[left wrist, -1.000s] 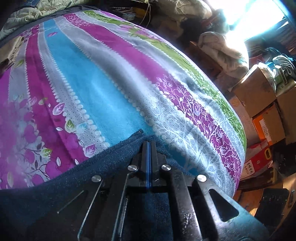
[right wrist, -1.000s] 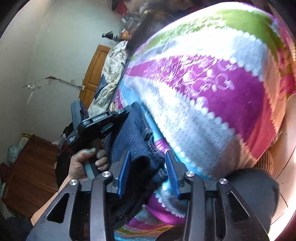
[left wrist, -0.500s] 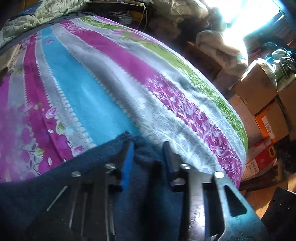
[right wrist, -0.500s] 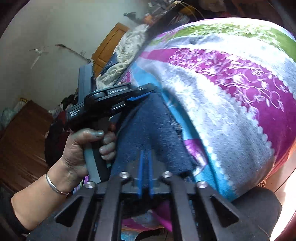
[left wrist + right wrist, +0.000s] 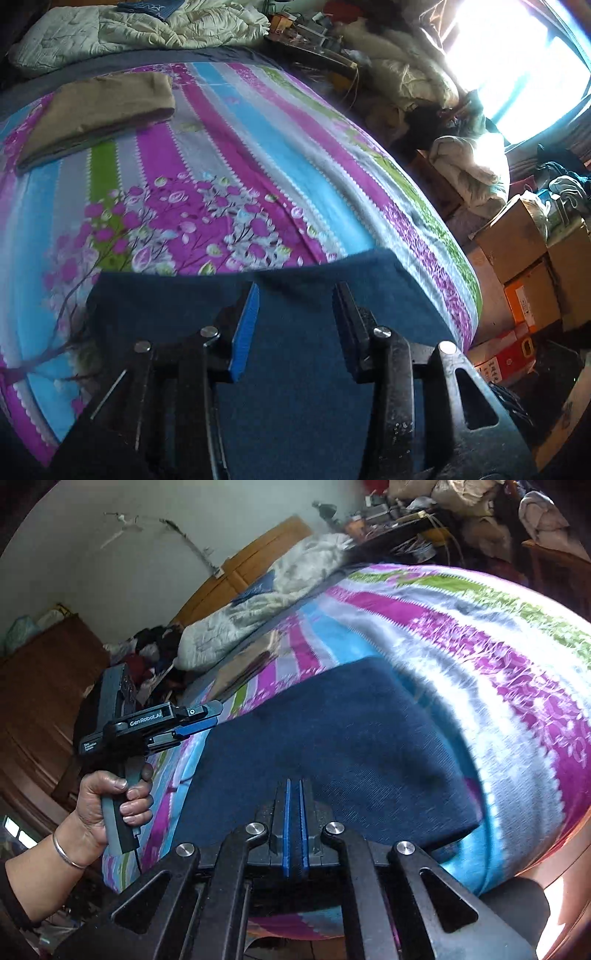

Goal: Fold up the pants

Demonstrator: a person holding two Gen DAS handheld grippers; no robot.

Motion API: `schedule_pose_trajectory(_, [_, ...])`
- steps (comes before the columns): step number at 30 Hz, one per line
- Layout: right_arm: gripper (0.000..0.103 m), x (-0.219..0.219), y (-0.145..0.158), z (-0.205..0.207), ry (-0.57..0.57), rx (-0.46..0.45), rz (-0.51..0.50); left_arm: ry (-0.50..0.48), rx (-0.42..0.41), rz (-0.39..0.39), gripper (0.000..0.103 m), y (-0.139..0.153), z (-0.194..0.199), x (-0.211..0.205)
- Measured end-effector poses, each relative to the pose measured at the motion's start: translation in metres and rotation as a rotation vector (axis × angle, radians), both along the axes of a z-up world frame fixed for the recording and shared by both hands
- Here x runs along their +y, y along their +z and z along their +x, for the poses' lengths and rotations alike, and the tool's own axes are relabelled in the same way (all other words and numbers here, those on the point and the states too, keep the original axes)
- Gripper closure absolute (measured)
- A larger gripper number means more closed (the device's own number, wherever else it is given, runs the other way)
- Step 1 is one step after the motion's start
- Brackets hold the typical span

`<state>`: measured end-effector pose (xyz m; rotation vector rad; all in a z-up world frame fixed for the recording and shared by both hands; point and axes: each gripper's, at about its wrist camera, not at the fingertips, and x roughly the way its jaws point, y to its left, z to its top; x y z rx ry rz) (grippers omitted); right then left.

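The pants (image 5: pixel 303 373), dark blue denim folded into a flat rectangle, lie on my striped floral bedsheet (image 5: pixel 258 155). My left claw (image 5: pixel 295 325) hangs spread above them, gripping nothing. My right claw (image 5: pixel 294 830) is pressed together at their near edge. The left claw's body reads "GenRobot.AI".

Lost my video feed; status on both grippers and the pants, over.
Left gripper open above the dark blue denim pants. Right gripper shut; whether on cloth, unclear. Pants folded flat on the striped floral bedsheet. Nothing in the way.
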<state>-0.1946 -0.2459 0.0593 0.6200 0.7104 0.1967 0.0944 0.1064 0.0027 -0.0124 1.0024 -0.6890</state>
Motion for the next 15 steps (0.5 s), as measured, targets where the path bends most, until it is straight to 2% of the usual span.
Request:
schedule_pose_trajectory(1, [0.098,0.007,-0.011,0.002,0.014,0.031,0.011,0.01,0.001,0.03,0.05,-0.013,-0.009,0.013])
schedule_pose_trajectory(2, [0.101,0.012,-0.026,0.008,0.003,0.081,0.014,0.03,-0.014,0.104,0.045,-0.027,-0.009,0.022])
schedule_pose_trajectory(3, [0.103,0.009,-0.038,0.009,-0.013,0.116,0.039,0.076,-0.025,0.205,0.048,-0.047,-0.007,0.033])
schedule_pose_trajectory(4, [0.103,0.005,-0.045,0.007,-0.027,0.119,0.087,0.117,-0.005,0.214,0.053,-0.059,0.002,0.052])
schedule_pose_trajectory(5, [0.103,0.002,-0.045,0.007,-0.044,0.122,0.105,0.147,0.03,0.155,0.056,-0.064,0.007,0.066])
schedule_pose_trajectory(6, [0.103,0.005,-0.038,0.006,-0.05,0.125,0.069,0.195,0.065,0.07,0.058,-0.061,0.013,0.08])
schedule_pose_trajectory(7, [0.1,0.011,-0.028,0.004,-0.042,0.111,0.009,0.249,0.075,0.047,0.058,-0.056,0.017,0.093])
schedule_pose_trajectory(8, [0.09,0.021,-0.016,0.004,-0.013,0.078,-0.038,0.3,0.066,0.058,0.057,-0.053,0.021,0.099])
schedule_pose_trajectory(10, [0.09,0.047,0.004,0.005,0.096,0.01,-0.055,0.389,0.047,0.092,0.054,-0.048,0.03,0.111])
schedule_pose_trajectory(11, [0.09,0.066,0.012,0.007,0.17,-0.017,-0.071,0.396,0.066,0.046,0.054,-0.048,0.033,0.115])
schedule_pose_trajectory(13, [0.09,0.107,0.021,0.011,0.319,-0.059,-0.121,0.36,0.1,-0.094,0.053,-0.045,0.032,0.116])
schedule_pose_trajectory(15, [0.09,0.15,0.021,0.014,0.462,-0.085,-0.171,0.289,0.072,-0.107,0.053,-0.043,0.032,0.096])
